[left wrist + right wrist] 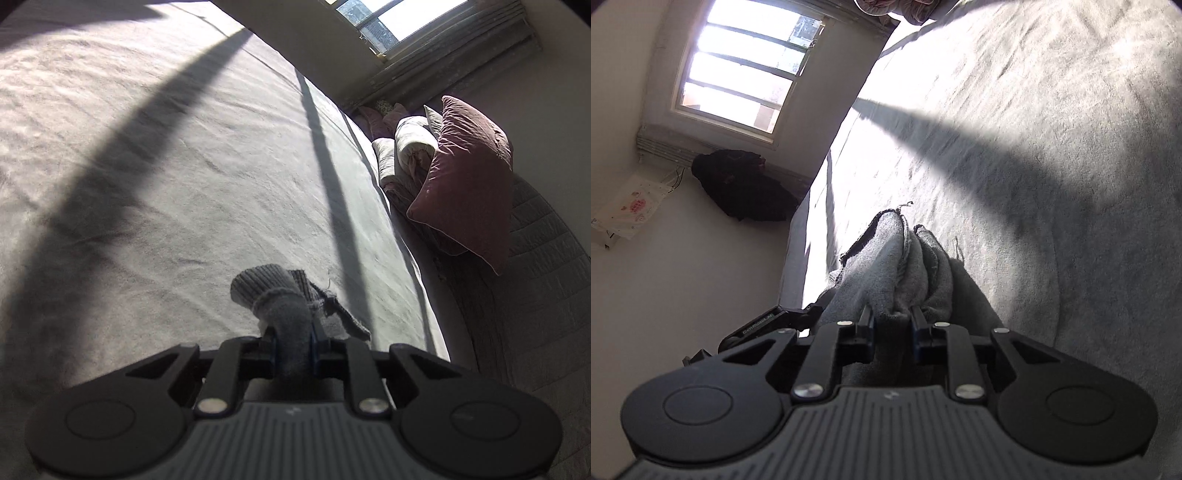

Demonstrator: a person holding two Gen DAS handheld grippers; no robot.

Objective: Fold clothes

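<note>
My left gripper (293,330) is shut on a bunched part of a grey knit garment (275,295), whose ribbed edge sticks out past the fingers above the grey bed sheet (166,166). My right gripper (893,317) is shut on another bunch of the same grey garment (905,258), with a frayed raw edge and loose threads showing. The cloth hangs down between and under the jaws. The left gripper's black body (757,325) shows just left of my right gripper. The rest of the garment is hidden below both grippers.
The bed sheet (1034,129) carries long dark shadows. A maroon pillow (469,177) and rolled bedding (410,147) lie at the bed's head. A window (746,66), a dark bundle (742,184) and a white bag (631,206) are by the wall.
</note>
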